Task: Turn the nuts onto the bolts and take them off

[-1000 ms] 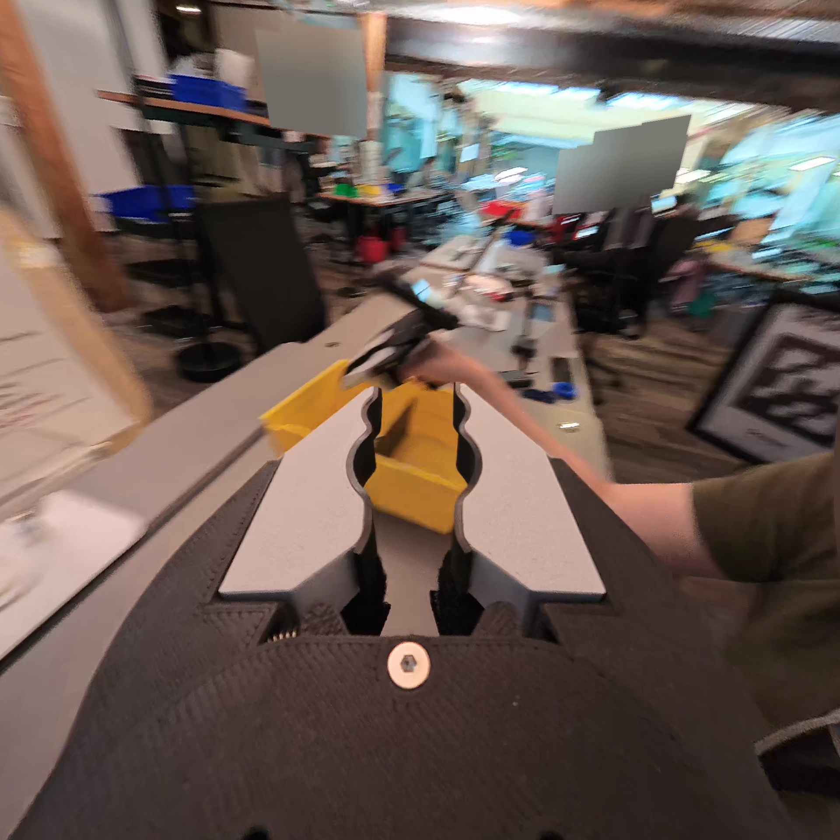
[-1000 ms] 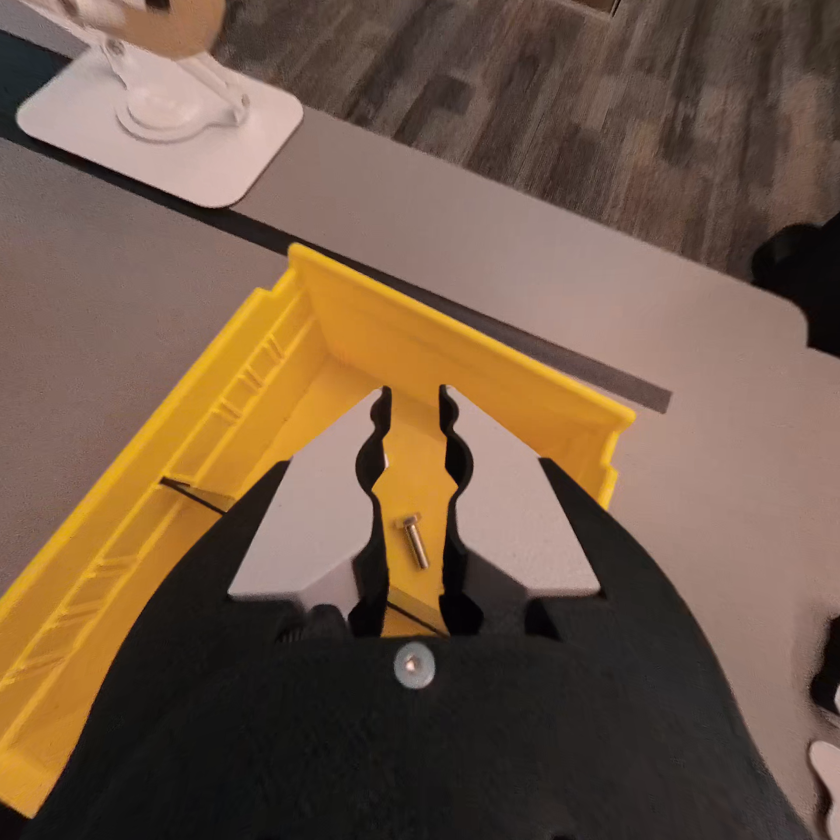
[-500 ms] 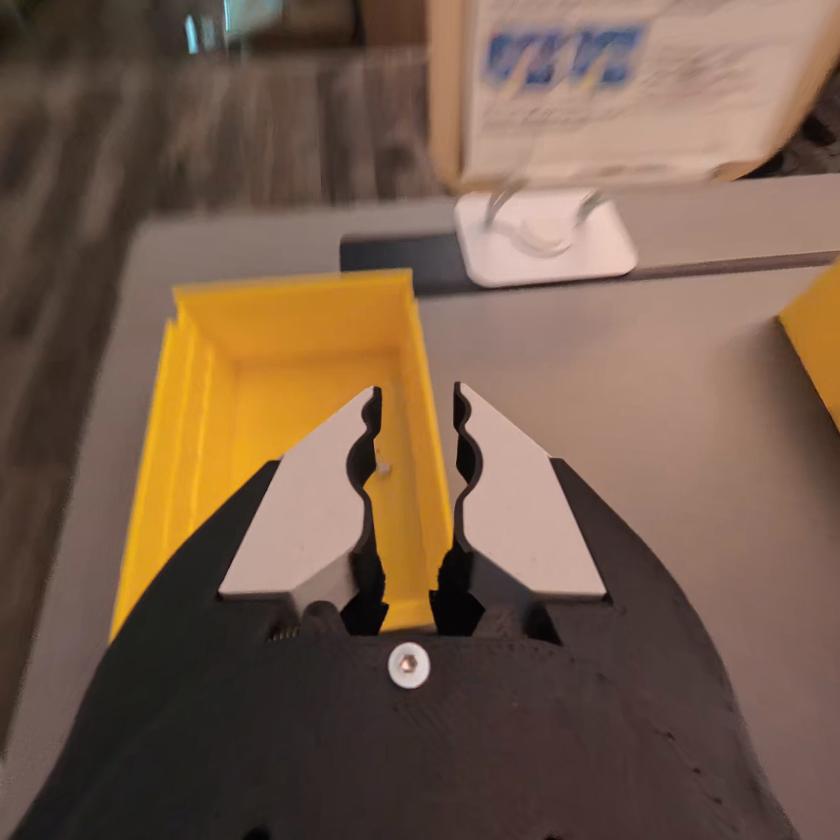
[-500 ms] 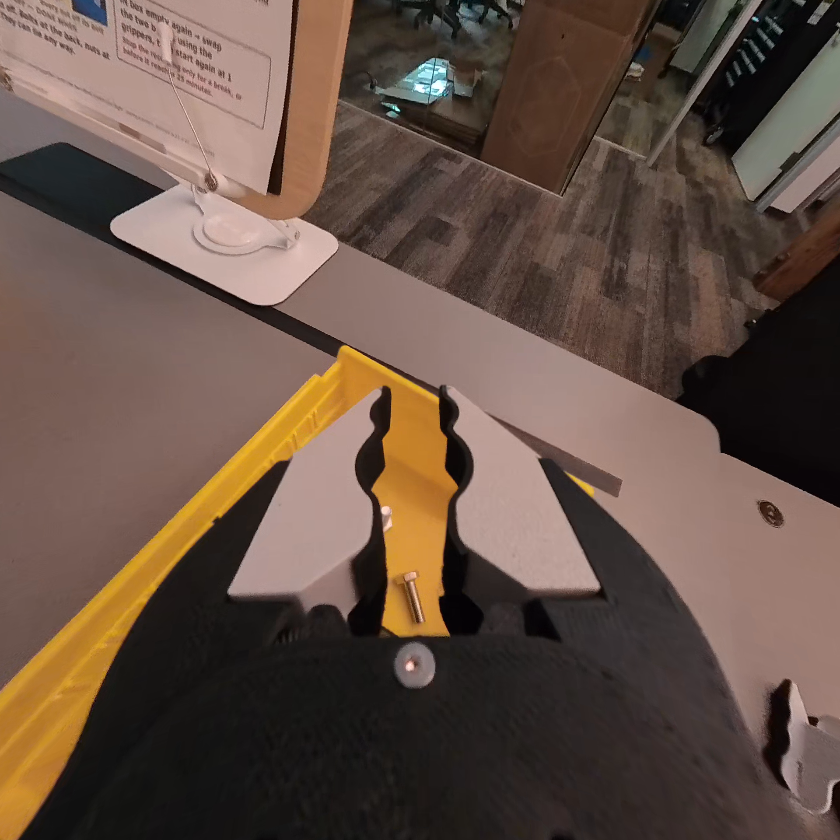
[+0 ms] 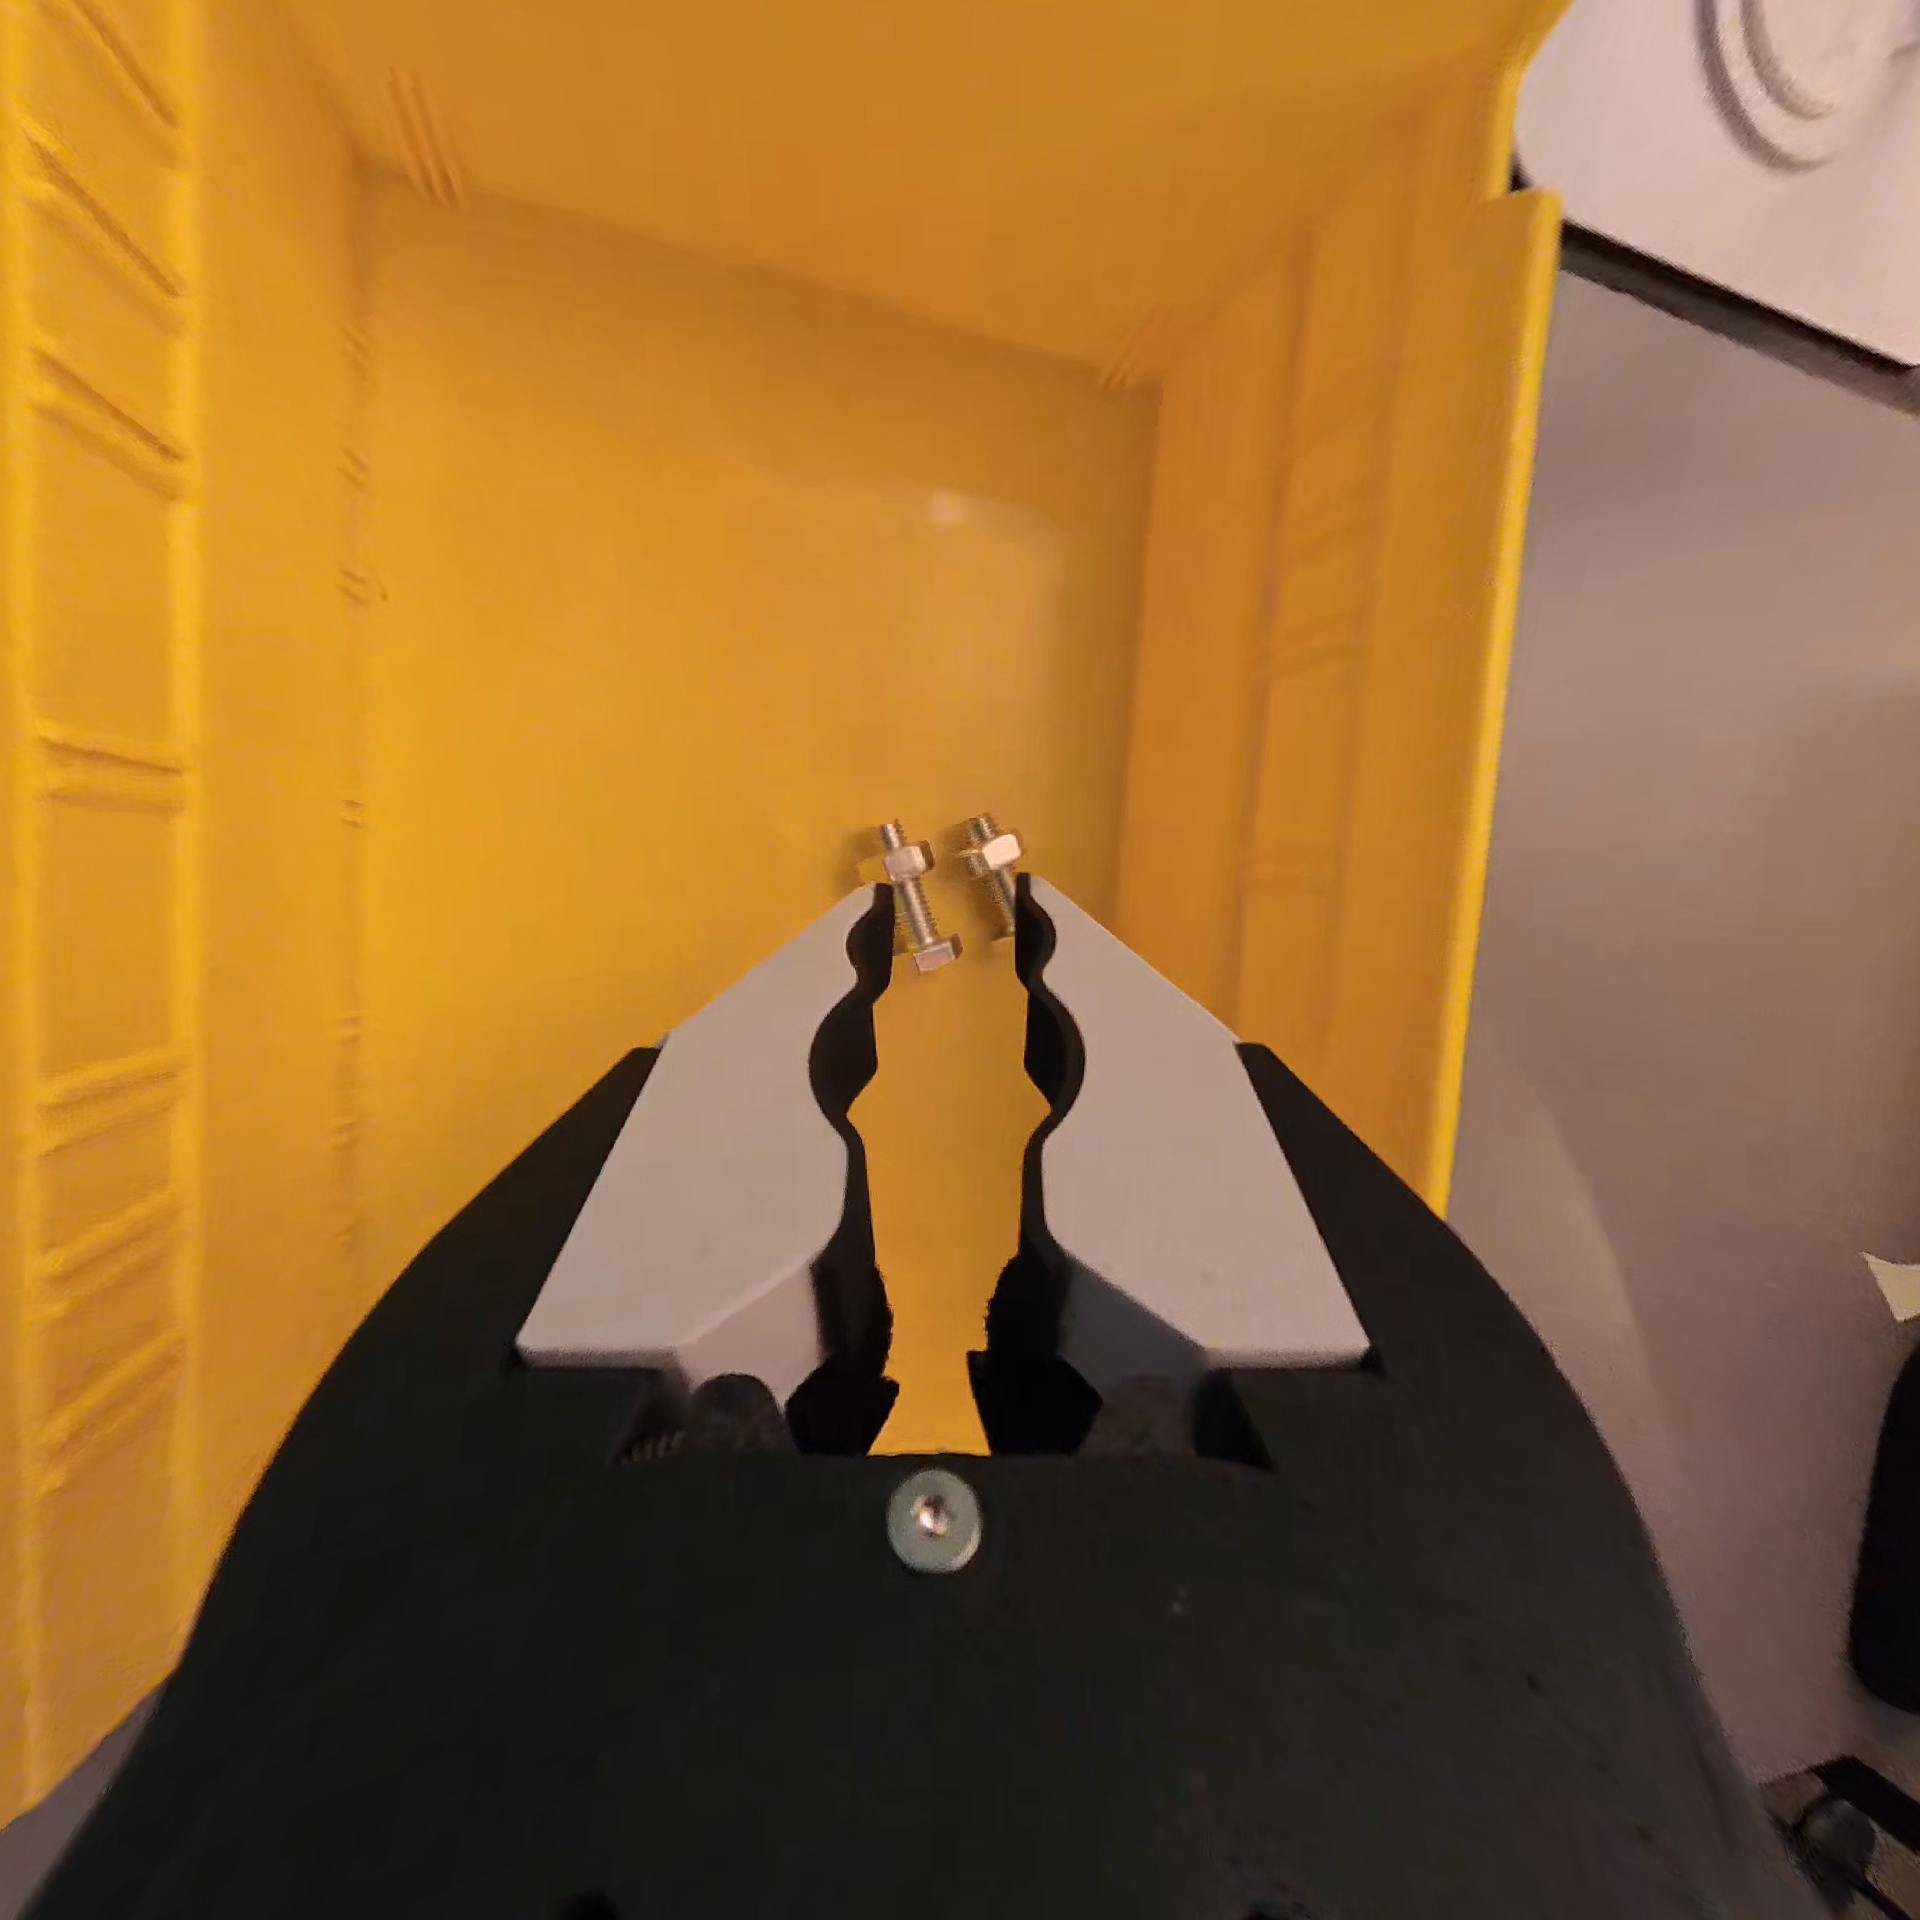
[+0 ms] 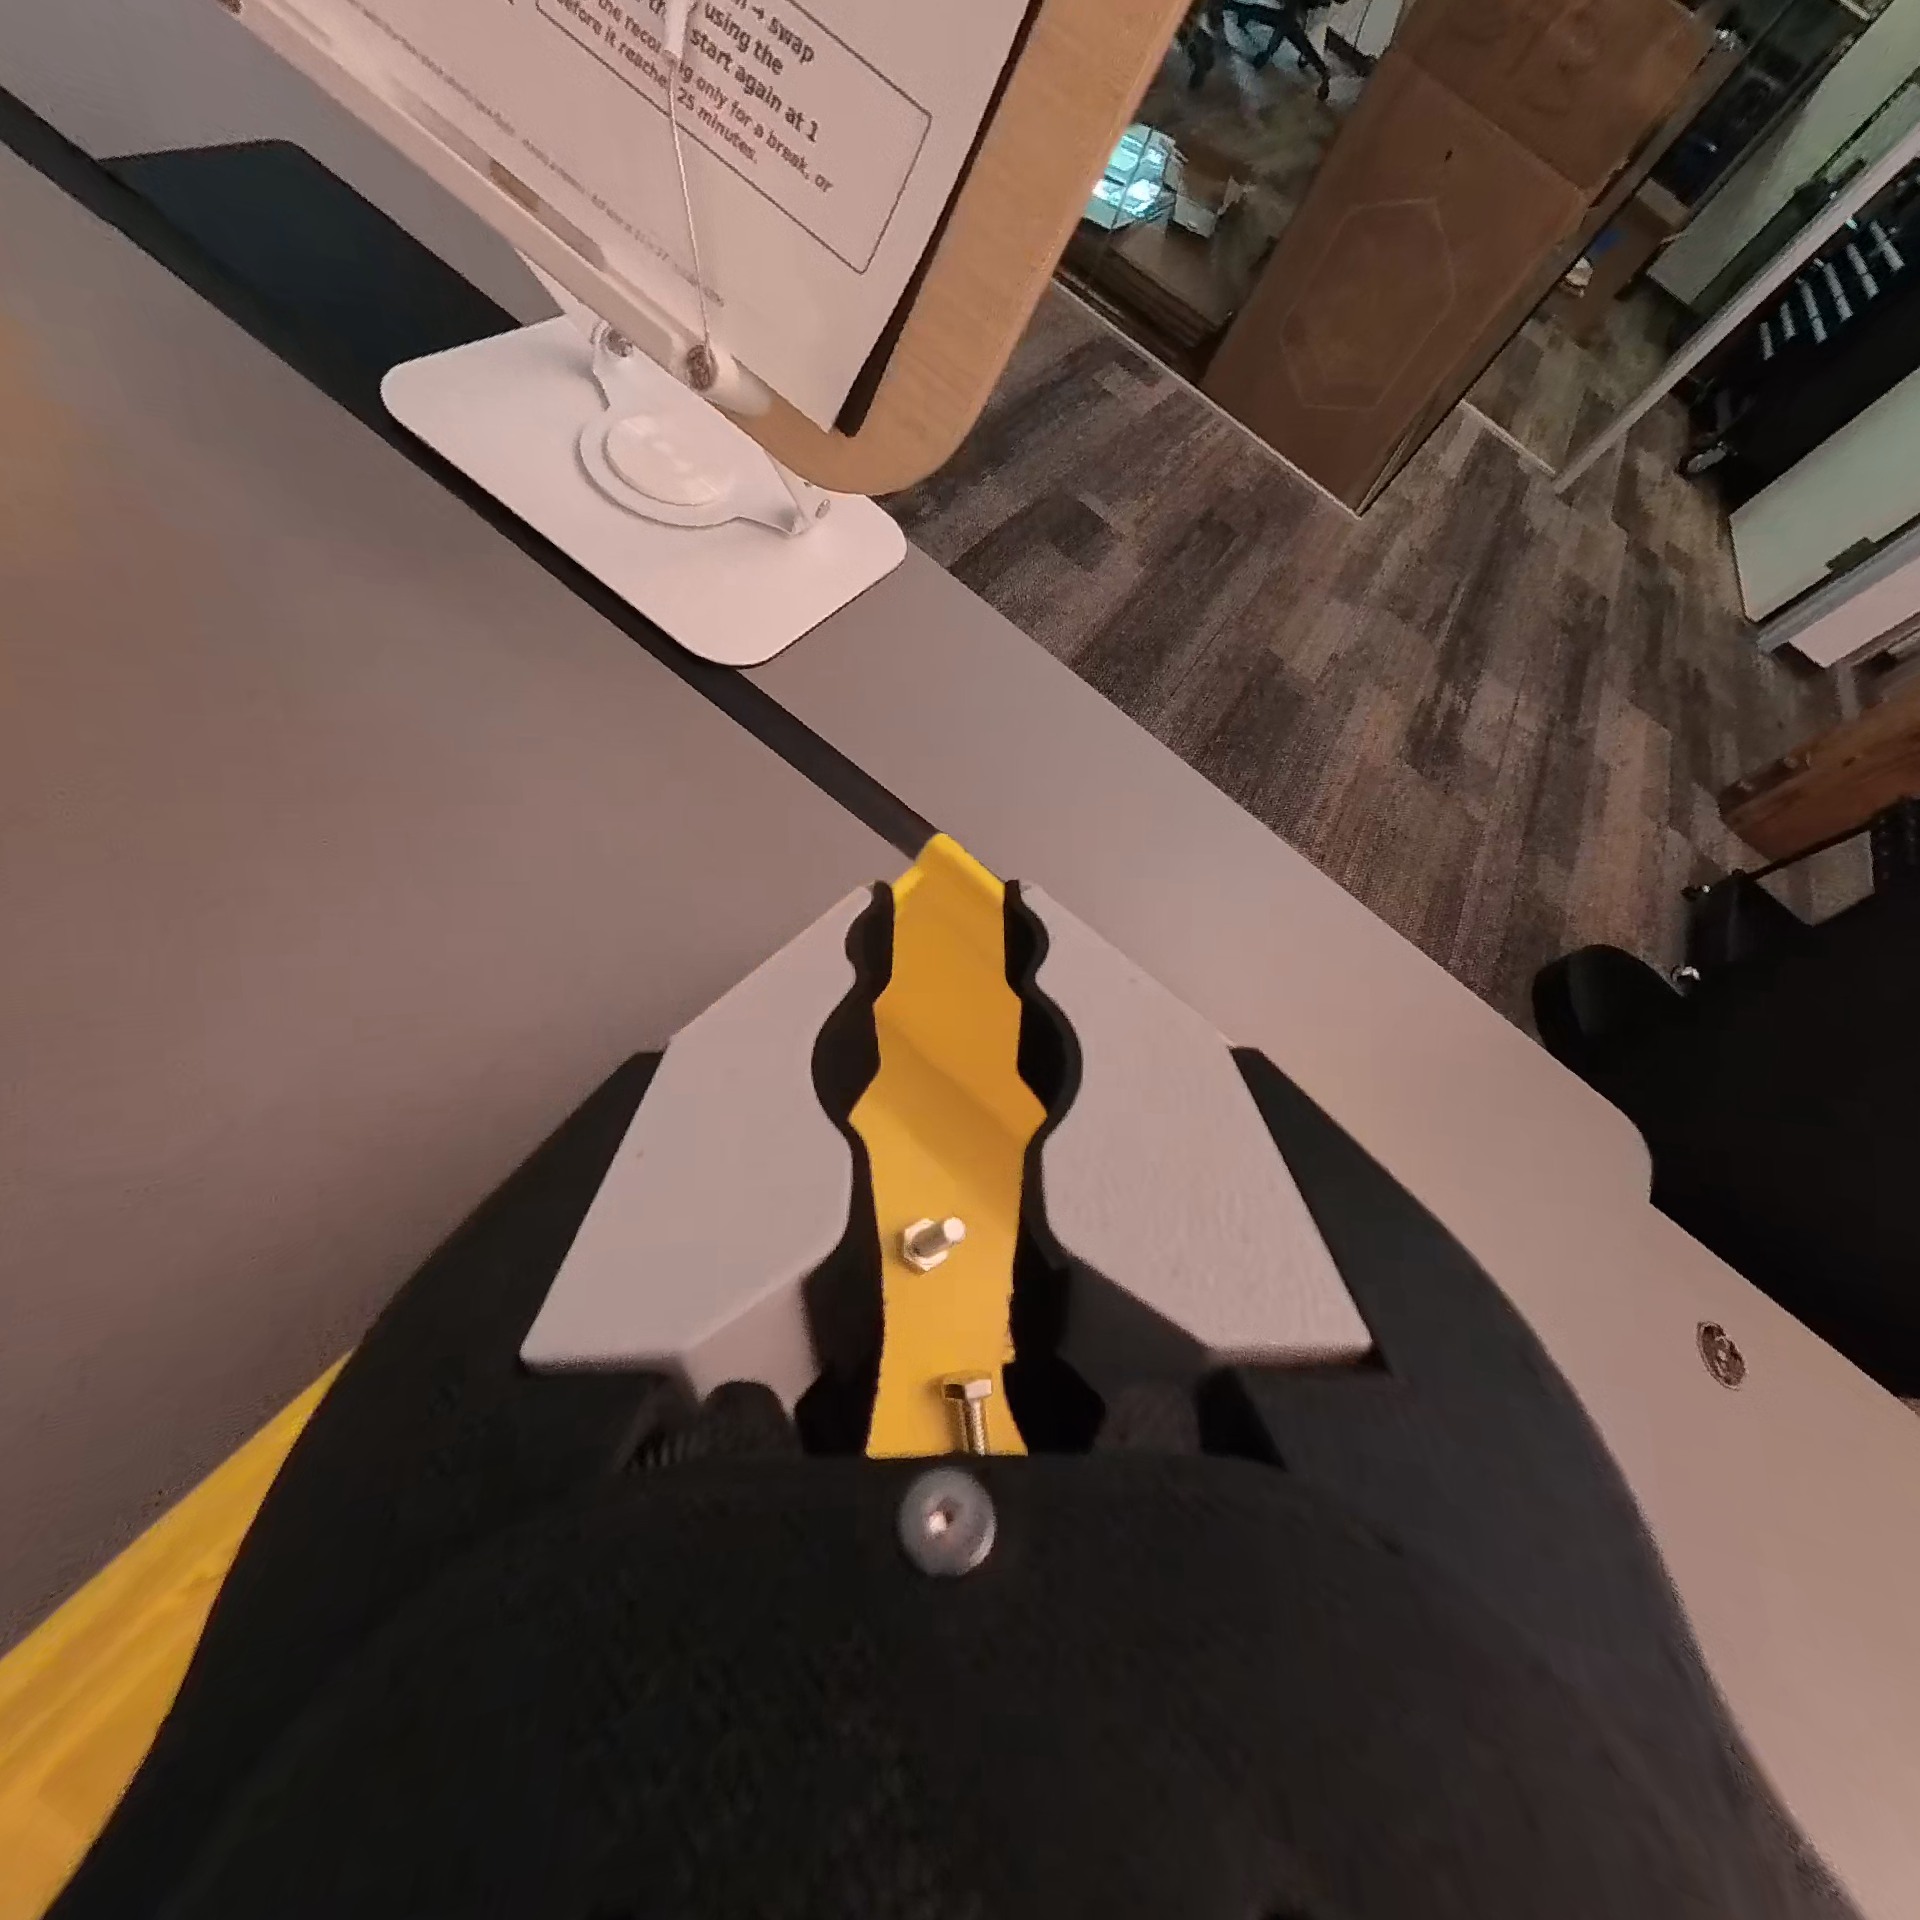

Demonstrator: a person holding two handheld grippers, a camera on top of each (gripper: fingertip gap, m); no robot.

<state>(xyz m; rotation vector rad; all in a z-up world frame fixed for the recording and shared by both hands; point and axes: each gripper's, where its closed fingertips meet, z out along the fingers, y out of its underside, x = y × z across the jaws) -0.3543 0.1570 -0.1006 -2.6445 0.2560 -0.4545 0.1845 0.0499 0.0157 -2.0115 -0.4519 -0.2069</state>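
My left tongs deep in yellow bin, walls close on both sides, open floor ahead. Jaws part open, empty; two bolts with nuts lie just past tips. My right tongs part open, empty, above second yellow bin near tabletop edge. Only right view shows nutted bolt, bare bolt, sign stand.
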